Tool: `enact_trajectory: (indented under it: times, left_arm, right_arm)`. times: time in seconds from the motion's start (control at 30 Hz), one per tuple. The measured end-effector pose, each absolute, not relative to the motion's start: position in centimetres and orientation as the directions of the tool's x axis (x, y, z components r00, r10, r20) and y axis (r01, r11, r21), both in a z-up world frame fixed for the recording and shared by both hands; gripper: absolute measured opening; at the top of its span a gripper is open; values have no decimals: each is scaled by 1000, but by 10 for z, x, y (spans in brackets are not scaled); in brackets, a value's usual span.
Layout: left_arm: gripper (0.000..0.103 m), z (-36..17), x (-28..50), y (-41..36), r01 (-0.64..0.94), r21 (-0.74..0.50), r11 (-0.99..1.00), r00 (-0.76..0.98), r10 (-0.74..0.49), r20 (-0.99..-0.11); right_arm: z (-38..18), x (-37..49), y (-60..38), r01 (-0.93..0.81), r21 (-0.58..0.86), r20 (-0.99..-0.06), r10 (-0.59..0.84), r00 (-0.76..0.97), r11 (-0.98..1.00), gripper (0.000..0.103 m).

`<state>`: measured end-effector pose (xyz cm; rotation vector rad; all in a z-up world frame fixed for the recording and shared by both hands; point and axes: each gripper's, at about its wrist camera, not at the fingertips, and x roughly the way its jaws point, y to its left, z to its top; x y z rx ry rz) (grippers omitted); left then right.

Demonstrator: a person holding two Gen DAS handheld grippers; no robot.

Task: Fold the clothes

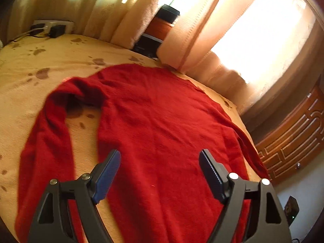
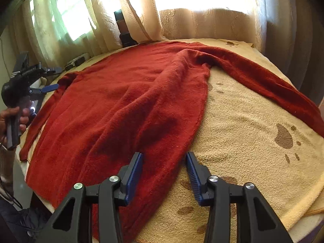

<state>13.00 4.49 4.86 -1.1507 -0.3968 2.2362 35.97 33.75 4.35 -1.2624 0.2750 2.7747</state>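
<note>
Left gripper (image 1: 160, 158) hovering over near part of red sweater (image 1: 158, 125), jaws wide apart, nothing between pads, no contact with fabric; also seen from right wrist view at far left edge (image 2: 50, 79), held by a hand (image 2: 12, 117), above sweater's left side; right gripper (image 2: 164, 162) partly closed, gap between pads, straddling sweater's side edge (image 2: 121, 105) where red meets cream blanket (image 2: 253, 131); cannot tell if pads touch fabric, nothing clamped; sweater spread flat on paw-print blanket (image 1: 30, 64) covering bed; long axis running from near edge away toward curtains (image 2: 182, 20), which end is collar cannot tell; one sleeve (image 1: 50, 131) in left view bent back toward camera alongside body, strip of blanket showing between; other sleeve (image 2: 263, 83) in right view angled out to the right and back toward near side, well apart from body at its end; far side: curtains (image 1: 192, 40) against bright windows, dark boxes (image 1: 168, 13) stacked between them, carved wooden panel (image 1: 293, 131) at right.
</note>
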Motion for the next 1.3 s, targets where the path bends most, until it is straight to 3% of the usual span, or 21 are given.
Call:
enact_trajectory:
  times: [0.1, 0.2, 0.23, 0.43, 0.6, 0.7, 0.9, 1.13, 1.3]
  left_arm:
    - [83, 29, 135, 80, -395, -561, -728, -341, 683, -646]
    - [83, 16, 148, 100, -397, -488, -777, -365, 622, -693]
    - [84, 13, 153, 104, -412, -451, -792, -386, 599, -701]
    - [83, 12, 170, 89, -487, -361, -795, -422, 576, -700]
    - [83, 12, 173, 82, -518, -296, -802, -423, 542, -727]
    - [83, 13, 179, 83, -541, -256, -801, -414, 519, -748]
    - [84, 29, 181, 35, -433, -444, -784, -385, 607, -696]
    - [85, 18, 179, 14, -336, -477, -812, -381, 580, -720]
    - [85, 11, 200, 30, -458, -270, -847, -439, 479, -760]
  right_arm:
    - [43, 359, 337, -155, 106, -752, 23, -658, -982, 27]
    - [46, 362, 341, -165, 93, -751, 40, -659, -982, 9]
    - [49, 365, 344, -179, 83, -751, 56, -658, -980, 8]
    - [71, 406, 382, -332, 41, -745, 193, -639, -942, 7]
    - [51, 411, 392, -357, 88, -776, 161, -610, -930, 5]
    - [63, 416, 399, -356, 187, -732, 111, -672, -916, 5]
    - [89, 412, 375, -226, 200, -642, 47, -765, -954, 6]
    - [59, 363, 312, -4, 117, -728, -83, -681, -993, 6]
    - [47, 378, 314, -14, -4, -764, 12, -645, -1000, 7]
